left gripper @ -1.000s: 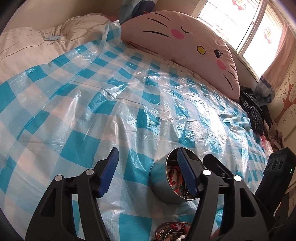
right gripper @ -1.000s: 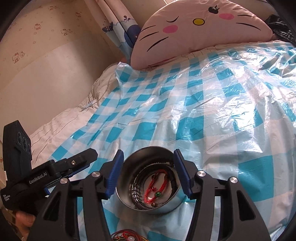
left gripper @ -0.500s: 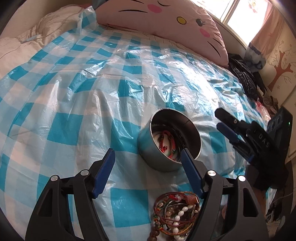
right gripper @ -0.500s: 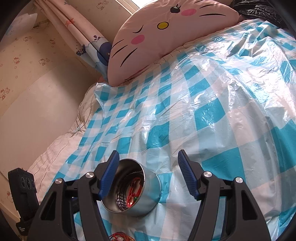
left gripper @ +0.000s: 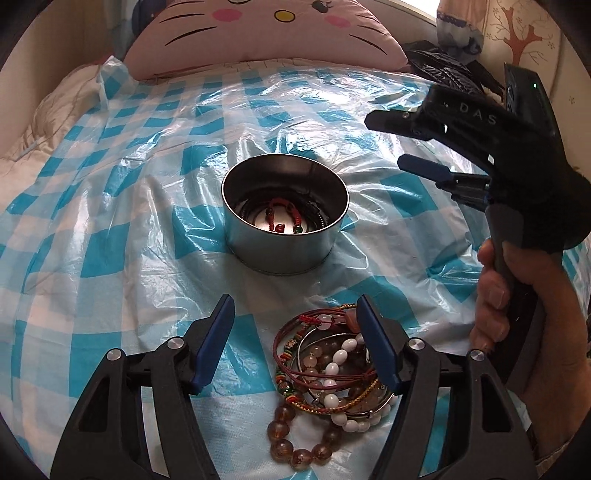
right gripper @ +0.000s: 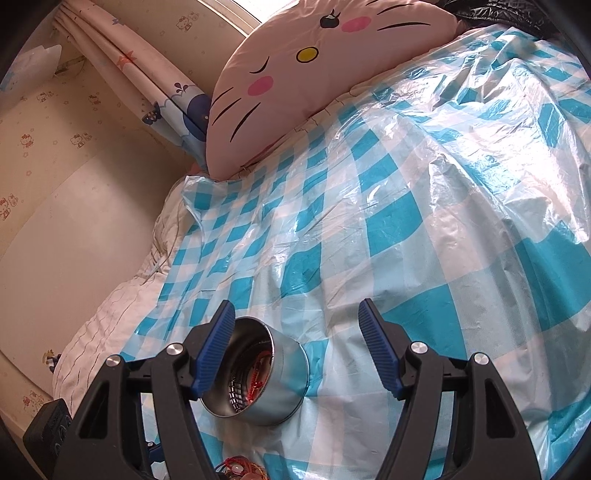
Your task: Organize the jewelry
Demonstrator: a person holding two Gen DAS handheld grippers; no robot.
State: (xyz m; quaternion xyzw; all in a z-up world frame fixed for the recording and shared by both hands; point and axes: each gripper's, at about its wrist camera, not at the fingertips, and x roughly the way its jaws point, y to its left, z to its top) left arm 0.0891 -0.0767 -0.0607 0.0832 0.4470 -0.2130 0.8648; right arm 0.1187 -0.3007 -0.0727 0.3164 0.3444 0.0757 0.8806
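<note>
A bed covered with a blue-and-white checked plastic sheet. A round metal tin sits on the sheet near the middle of the left wrist view, open at the top, with a red cord bracelet and darker bands lying in its bottom. Nearer than the tin, a tangled pile of bracelets rests on the sheet: amber beads, white beads, red and gold cords.

The left gripper hangs over the near side of this pile, its jaws closing with the pile partly between them. The right blue pad overlaps the pile's right edge; whether it touches cannot be told. The left pad stands clear over bare sheet.

The right gripper is at the right of the tin and apart from it, held by a hand. Its jaws stand apart with nothing between them. In its own view the tin lies low and left, partly behind the left pad.

A pink cat-face cushion lies at the far end of the bed.
</note>
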